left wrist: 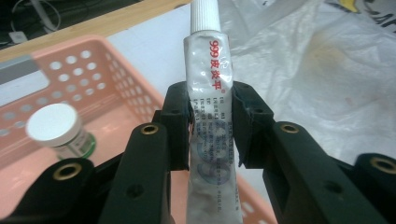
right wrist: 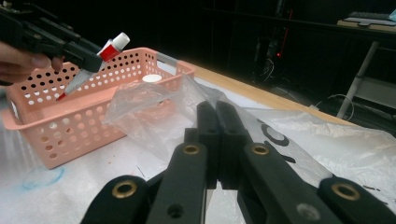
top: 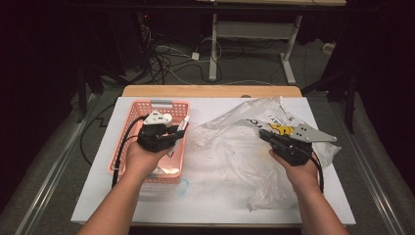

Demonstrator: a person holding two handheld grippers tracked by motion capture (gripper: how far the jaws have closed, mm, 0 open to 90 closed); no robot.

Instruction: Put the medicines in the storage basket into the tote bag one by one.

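Left gripper [left wrist: 212, 128] pads clamped flat on an ointment tube [left wrist: 209, 84], mid-body, long axis running straight out along the jaws, white cap leading. Held above the pink basket's [top: 128, 147] right rim in the high view, cap toward the plastic bag [top: 235, 147]. Right gripper [right wrist: 217, 123] jaws fully shut, pinching the bag's near edge, it seems, mouth lifted toward the basket. Bag opening just right of the tube tip; left hand nearer. White-lidded jar [left wrist: 58, 130] sitting in the basket.
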